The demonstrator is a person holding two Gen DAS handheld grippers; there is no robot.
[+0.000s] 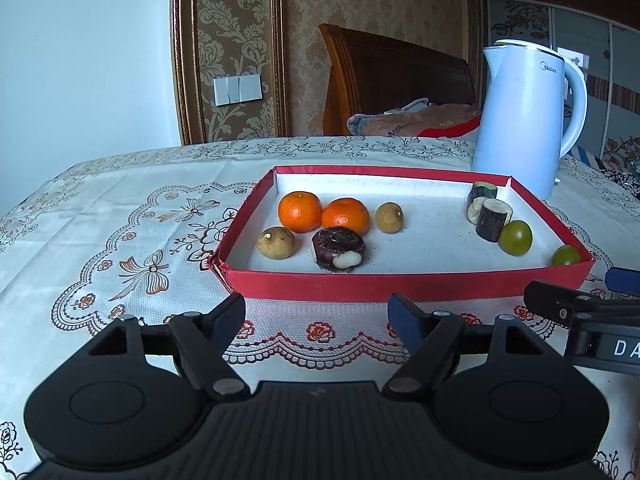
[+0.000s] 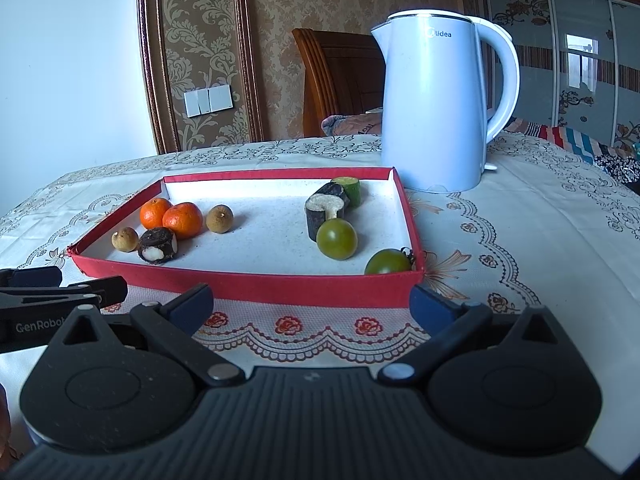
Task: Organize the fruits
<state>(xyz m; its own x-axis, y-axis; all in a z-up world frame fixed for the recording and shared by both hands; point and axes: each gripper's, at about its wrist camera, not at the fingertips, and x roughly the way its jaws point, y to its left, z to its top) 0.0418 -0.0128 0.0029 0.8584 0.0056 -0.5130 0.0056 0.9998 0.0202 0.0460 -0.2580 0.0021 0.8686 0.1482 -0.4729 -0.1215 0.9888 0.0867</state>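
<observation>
on the table with the cream lace-print cloth (image 1: 120,216): a flat red cardboard tray with a white floor (image 1: 408,280), holding all the fruit; at the tray's left side, two round orange tangerines (image 1: 300,212) touching side by side, with a small round brown longan (image 1: 276,243) in front at the left and another brown longan (image 1: 389,218) off to their right, apart; just in front of the tangerines, a dark purple-brown water chestnut with a white peeled patch (image 1: 338,248); at the tray's right side, three short cut stalk pieces with dark skin and pale ends (image 1: 490,214) bunched close by the far right corner; touching the nearest stalk piece, a round green tomato (image 1: 515,237); a second green tomato (image 1: 565,256) tucked into the near right corner against the wall; behind the tray on the right, a tall pale blue electric kettle (image 1: 524,120) standing upright on the cloth.

down low, just before the tray's near wall: the left gripper (image 1: 316,316), black fingers spread wide, nothing held; beside it on the right, the right gripper (image 2: 312,304), blue-padded fingers spread wide too, nothing between them; neither touching the tray nor any fruit.
</observation>
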